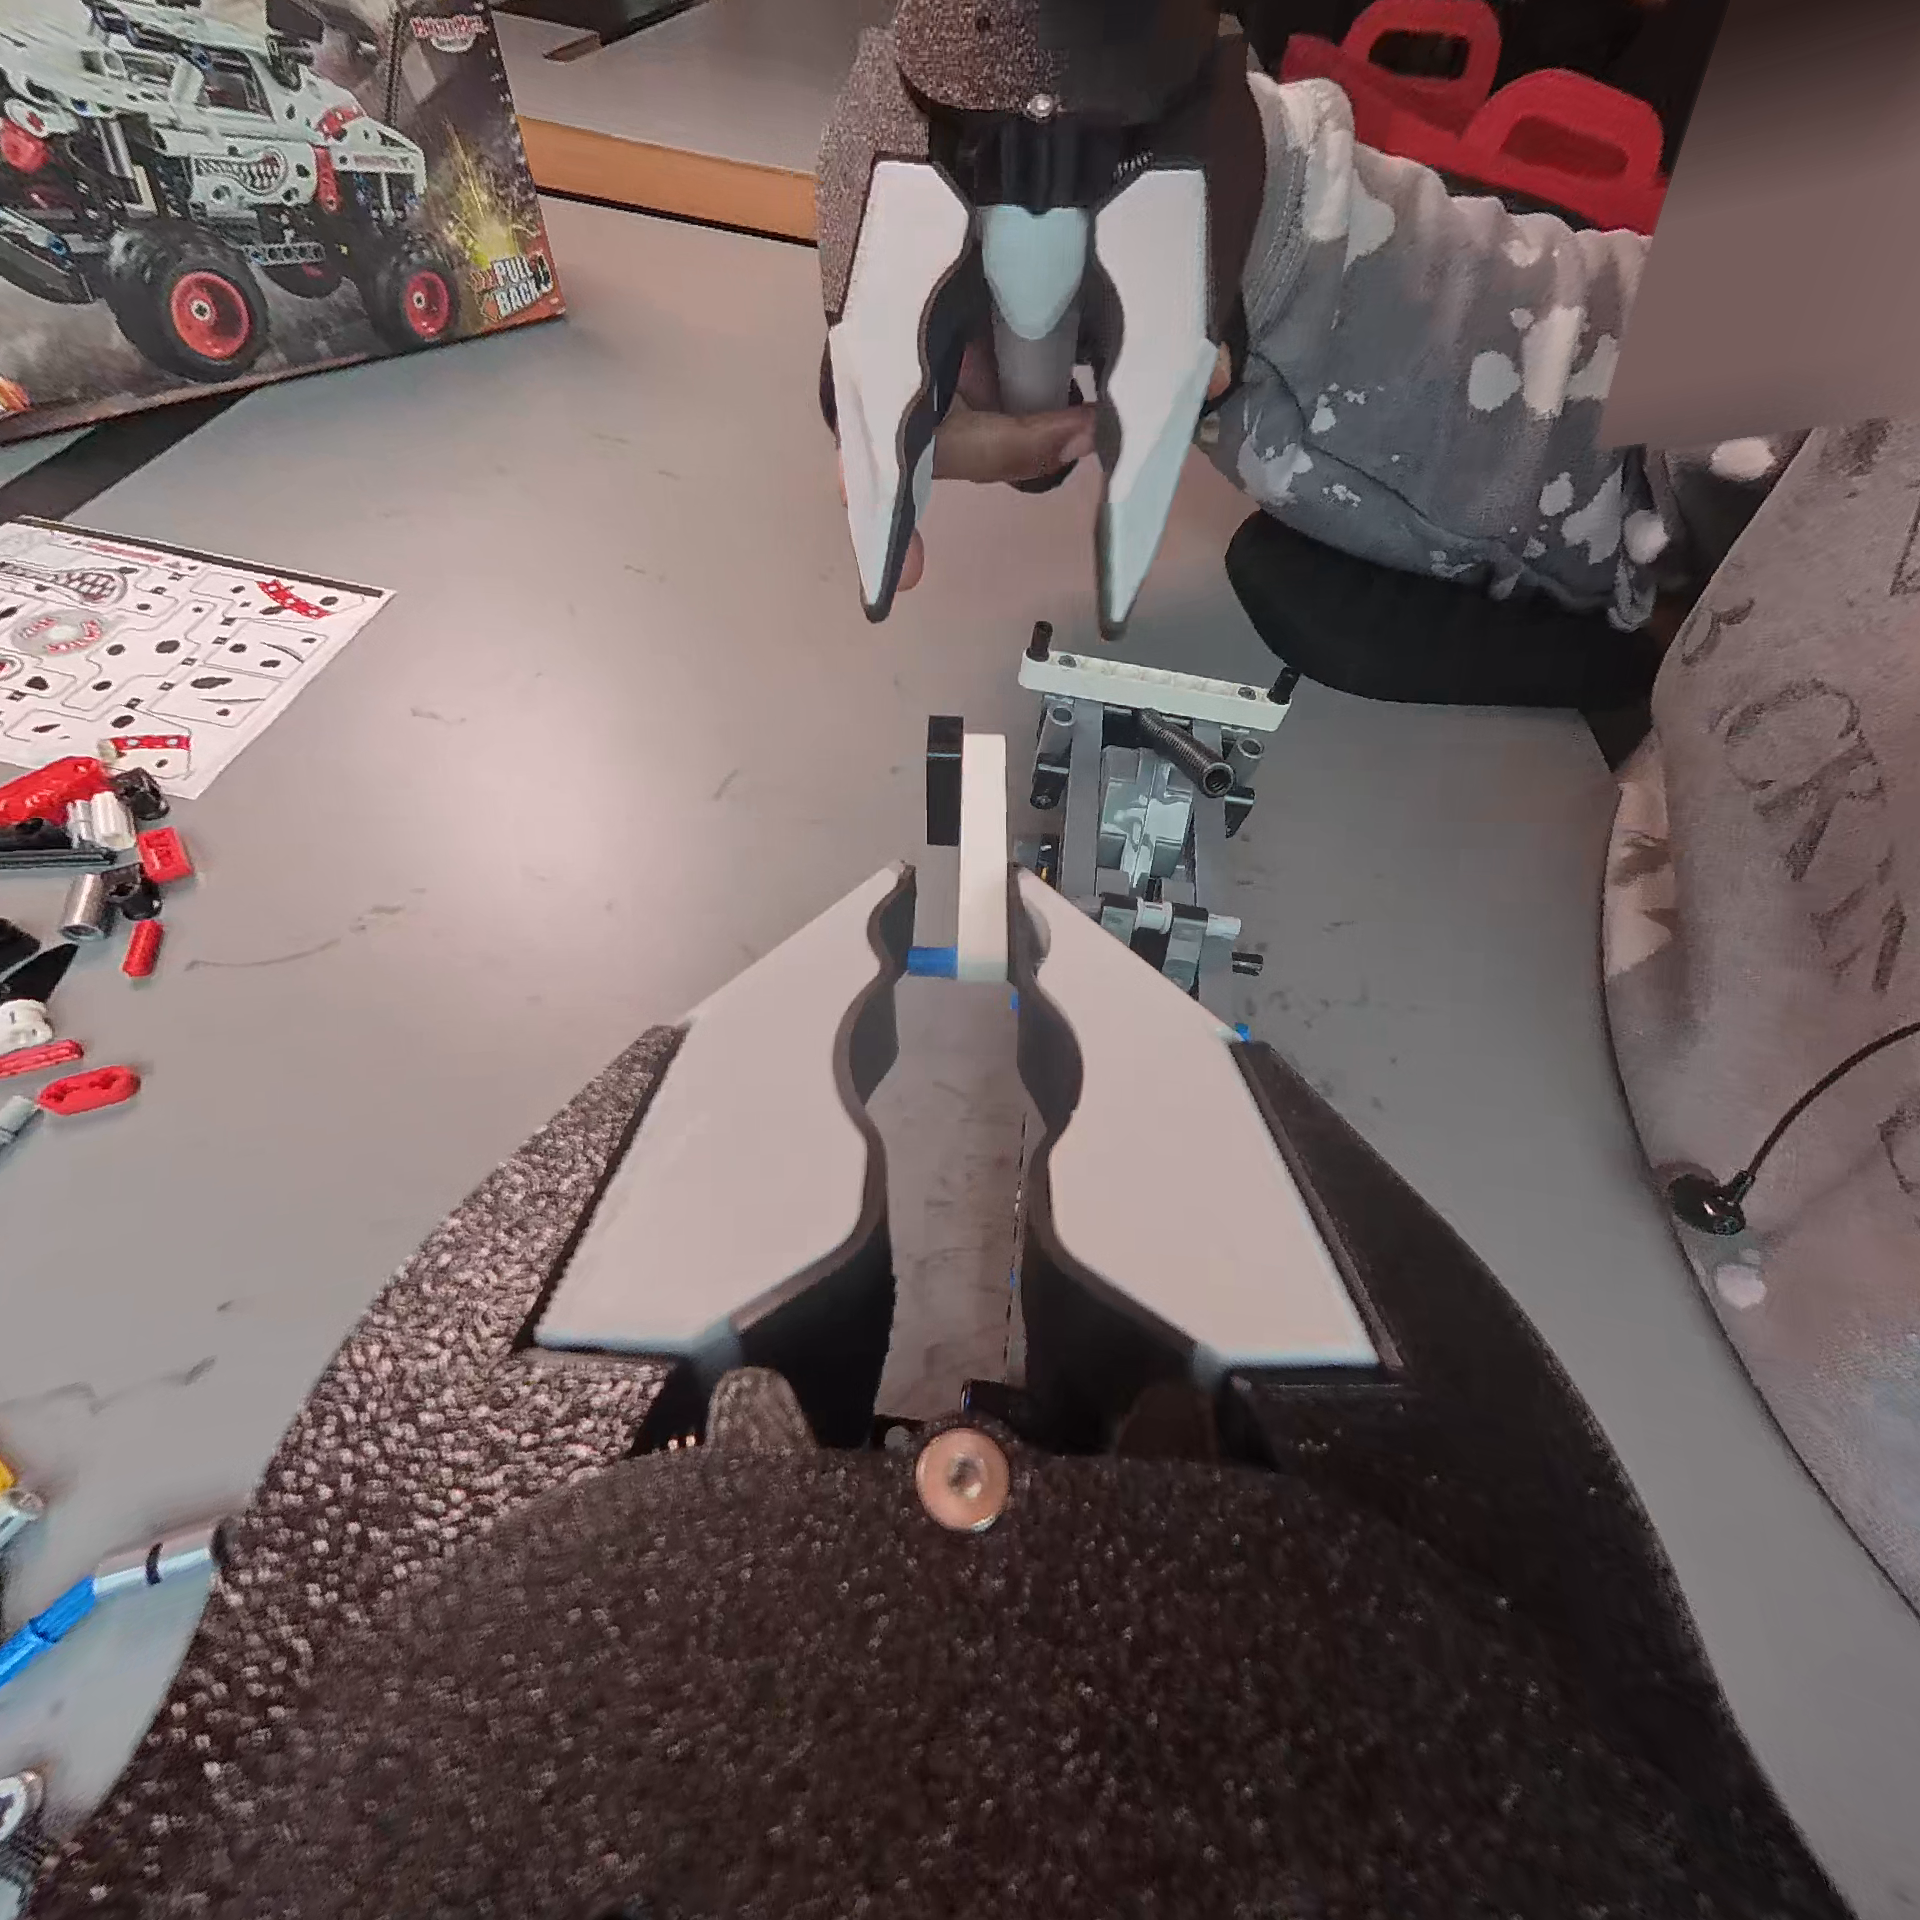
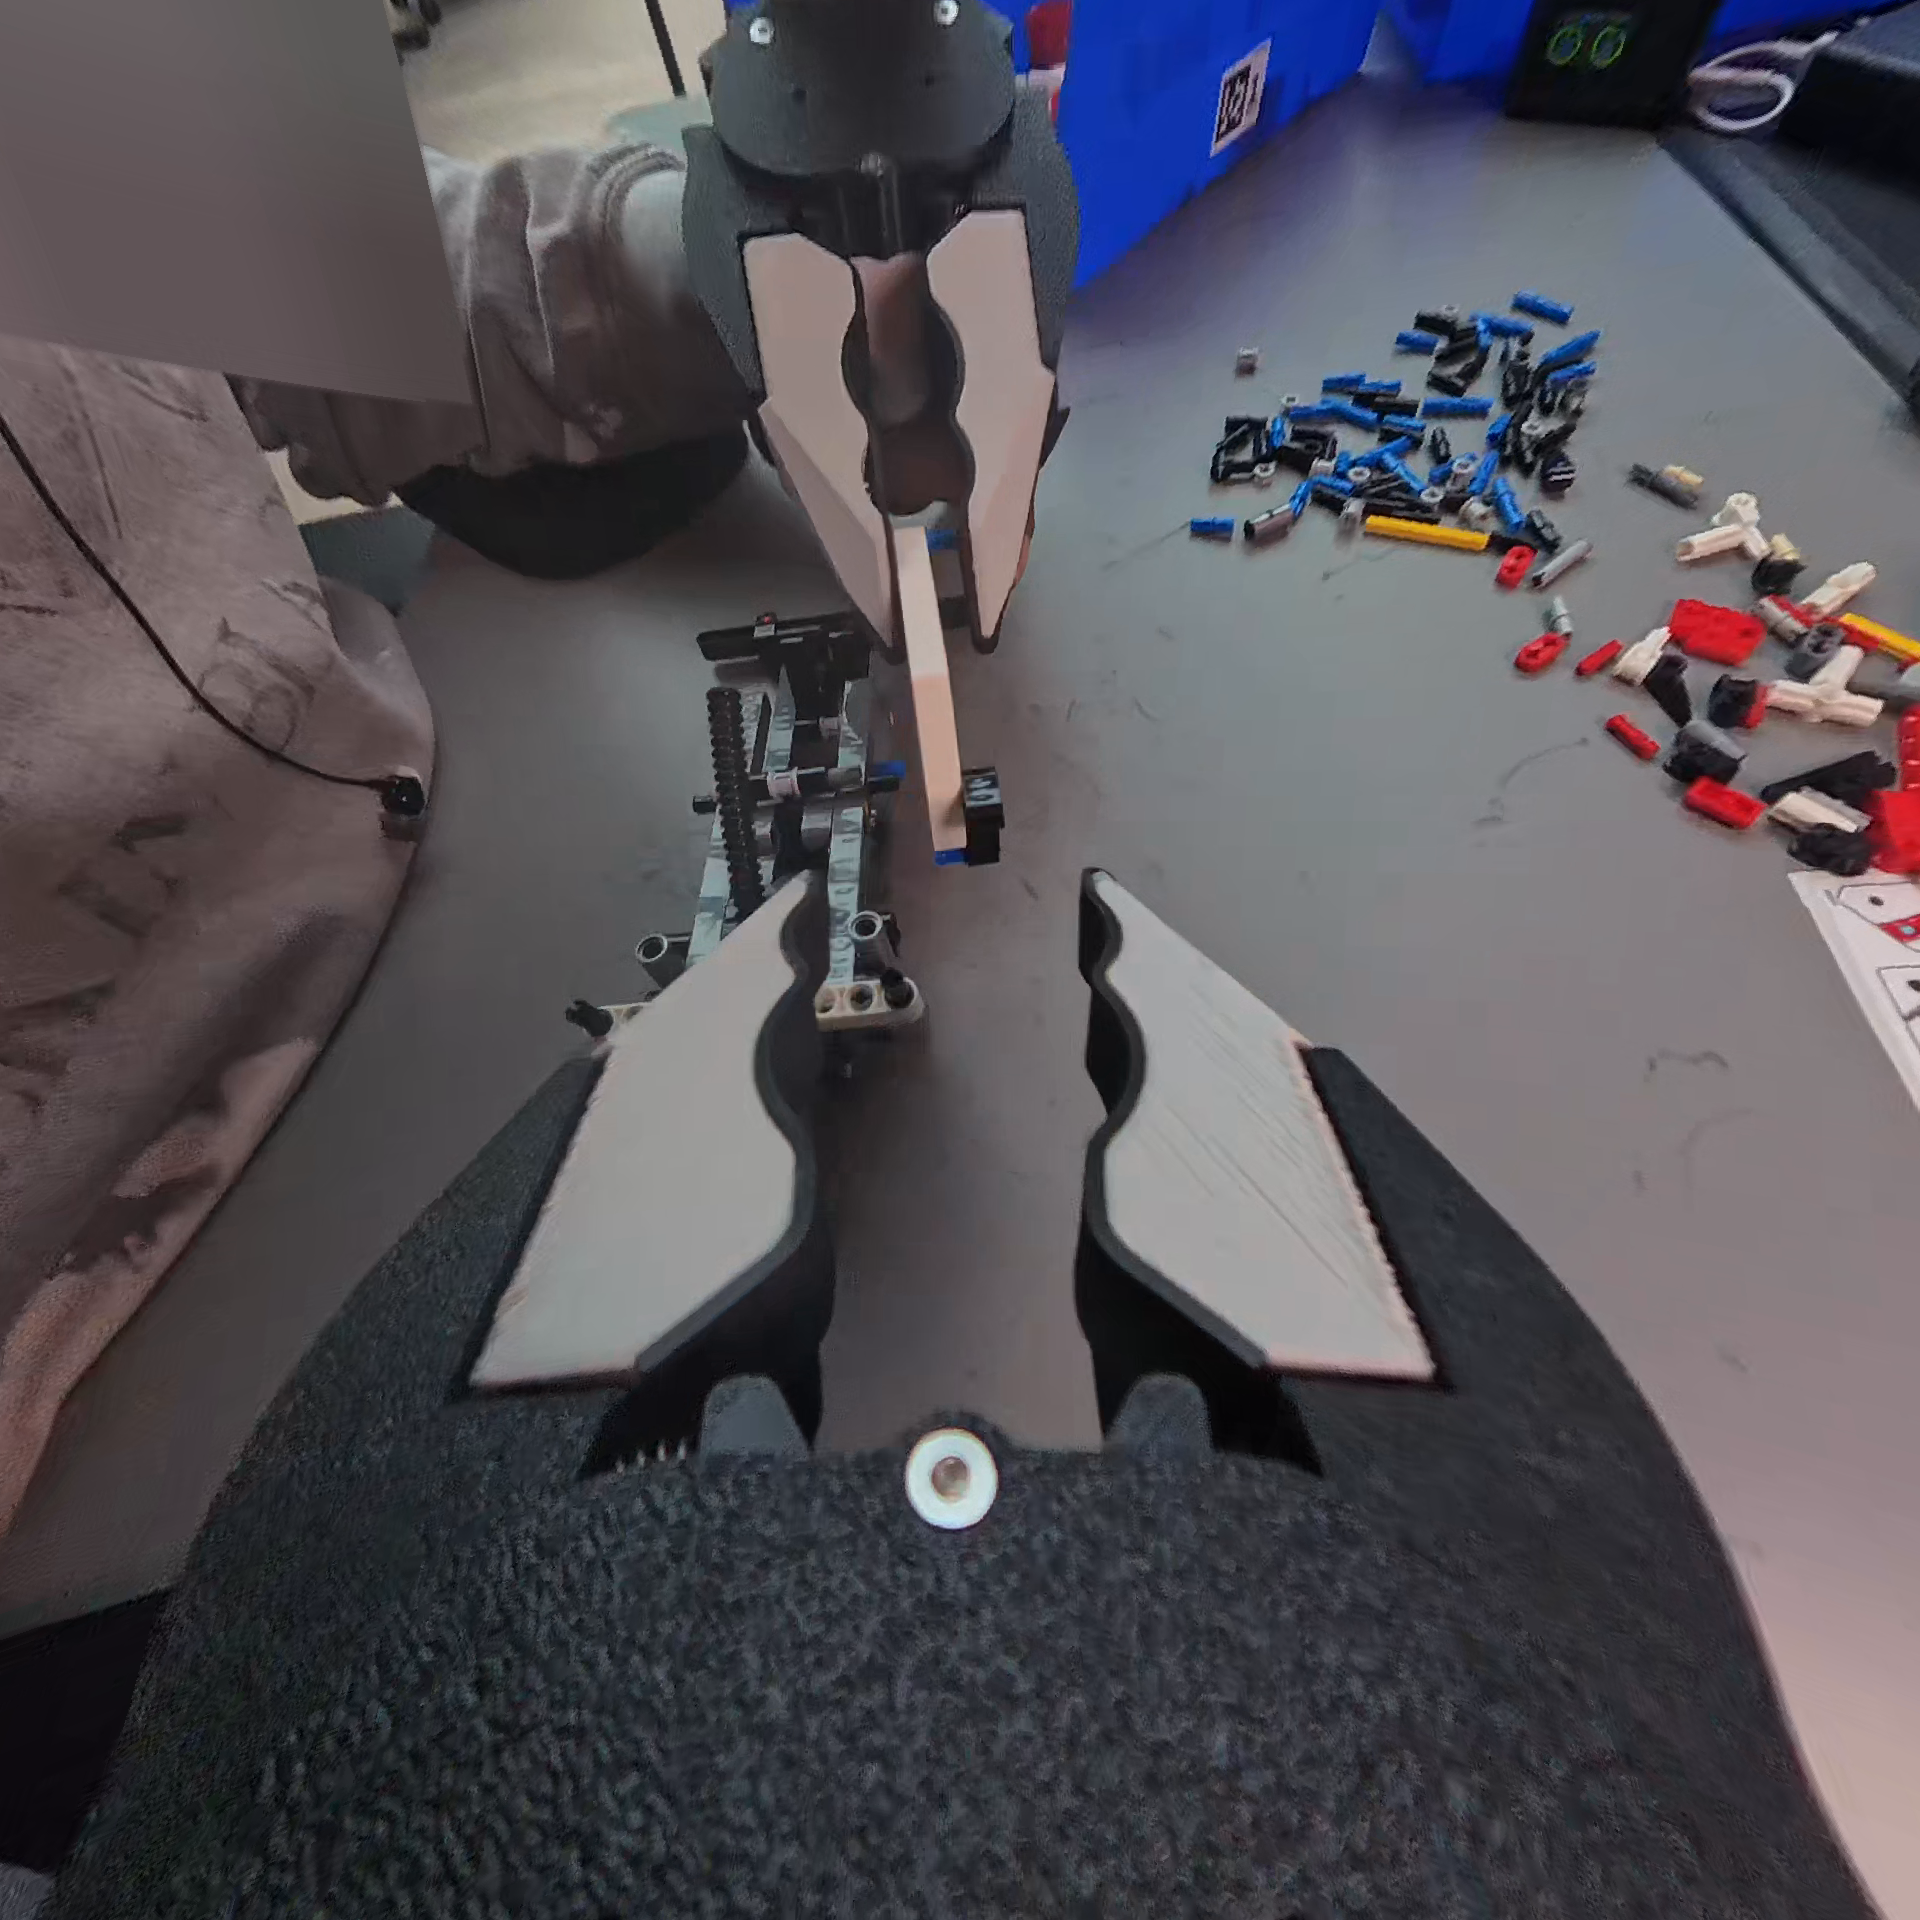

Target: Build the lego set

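Note:
My left gripper (image 1: 961,883) is shut on a white beam (image 1: 982,852) that carries a black piece (image 1: 943,779) and blue pins; it holds the beam just above the grey table. The grey and black chassis (image 1: 1143,800) lies on the table just right of the beam. My right gripper (image 1: 997,618) hangs open and empty above the chassis's far end. In the right wrist view my right gripper (image 2: 945,883) is open, with its left finger over the chassis (image 2: 790,831). The left gripper (image 2: 935,639) faces it and holds the white beam (image 2: 925,707) with the black piece (image 2: 982,816) on its near end.
The set's box (image 1: 239,177) and a sticker sheet (image 1: 177,644) lie to the left, with loose red, black and white pieces (image 1: 94,831). A pile of blue and black pins (image 2: 1434,436) and red, white and black parts (image 2: 1766,707) lie to the right. A blue bin (image 2: 1195,125) stands behind. Grey fabric (image 1: 1766,831) borders the table. Spacing between my two grippers at the tips: around 7 cm.

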`<control>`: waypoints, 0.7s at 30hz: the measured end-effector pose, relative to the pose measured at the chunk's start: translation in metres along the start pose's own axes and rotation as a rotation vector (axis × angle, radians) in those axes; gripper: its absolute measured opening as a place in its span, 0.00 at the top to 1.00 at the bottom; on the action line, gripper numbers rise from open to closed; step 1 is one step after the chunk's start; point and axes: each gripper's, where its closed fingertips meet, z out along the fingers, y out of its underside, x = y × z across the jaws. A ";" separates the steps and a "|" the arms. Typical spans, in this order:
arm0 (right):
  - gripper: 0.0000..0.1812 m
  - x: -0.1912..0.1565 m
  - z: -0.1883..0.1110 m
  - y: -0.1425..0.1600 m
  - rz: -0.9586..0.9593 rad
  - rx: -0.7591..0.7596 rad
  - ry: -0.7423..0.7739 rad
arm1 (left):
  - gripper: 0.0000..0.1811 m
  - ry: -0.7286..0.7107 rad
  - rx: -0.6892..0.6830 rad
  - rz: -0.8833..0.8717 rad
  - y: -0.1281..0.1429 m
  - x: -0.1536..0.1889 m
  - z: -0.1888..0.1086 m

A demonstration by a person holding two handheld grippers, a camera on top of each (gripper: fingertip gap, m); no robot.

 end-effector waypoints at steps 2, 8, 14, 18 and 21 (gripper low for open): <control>0.65 -0.009 0.000 0.010 -0.009 -0.078 -0.002 | 0.91 0.010 0.002 -0.005 0.000 0.001 0.000; 0.55 -0.034 0.006 0.028 0.028 -0.090 -0.049 | 0.91 0.039 0.011 0.006 -0.002 0.008 0.004; 0.59 -0.037 0.006 0.019 0.059 0.015 -0.093 | 0.91 0.072 0.007 0.016 0.000 0.016 0.009; 0.57 -0.044 0.013 0.013 0.038 0.009 -0.098 | 0.91 0.087 0.005 0.009 0.001 0.017 0.011; 0.51 -0.047 0.022 0.015 -0.005 -0.051 -0.066 | 0.91 0.098 0.001 0.003 0.003 0.019 0.012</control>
